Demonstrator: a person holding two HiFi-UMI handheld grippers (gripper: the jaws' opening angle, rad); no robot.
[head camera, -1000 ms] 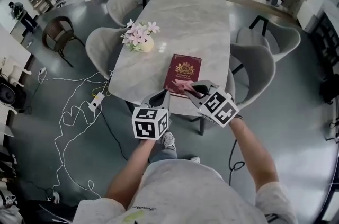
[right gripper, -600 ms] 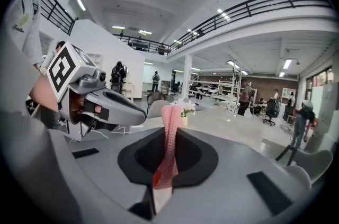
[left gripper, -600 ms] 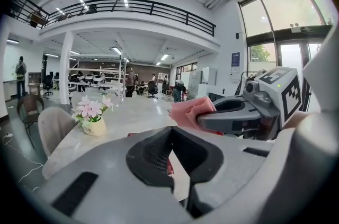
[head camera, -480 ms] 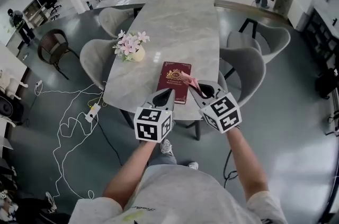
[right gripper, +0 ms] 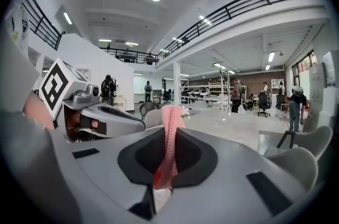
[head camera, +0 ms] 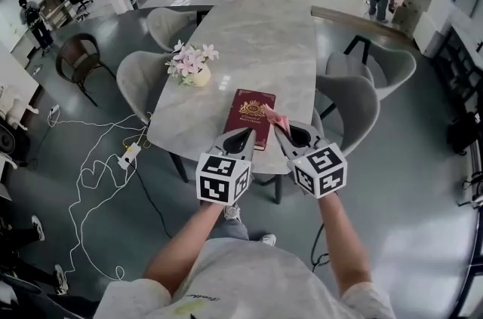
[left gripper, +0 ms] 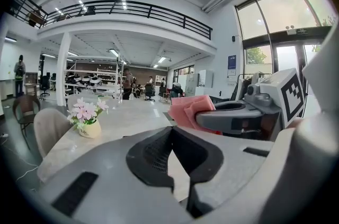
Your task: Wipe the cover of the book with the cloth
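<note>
Pink flowers (head camera: 190, 58) fill the pot (head camera: 201, 76); right claw (head camera: 282, 130) grips the cloth (head camera: 272, 116).

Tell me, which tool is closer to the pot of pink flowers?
Left. The left tool hovers at the near edge of the book, on the side toward the flowers; the right tool, gripping the pink cloth, is farther off by the book's right edge.

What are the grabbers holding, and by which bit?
The right gripper pinches the pink cloth by one end; the left gripper holds nothing.
</note>
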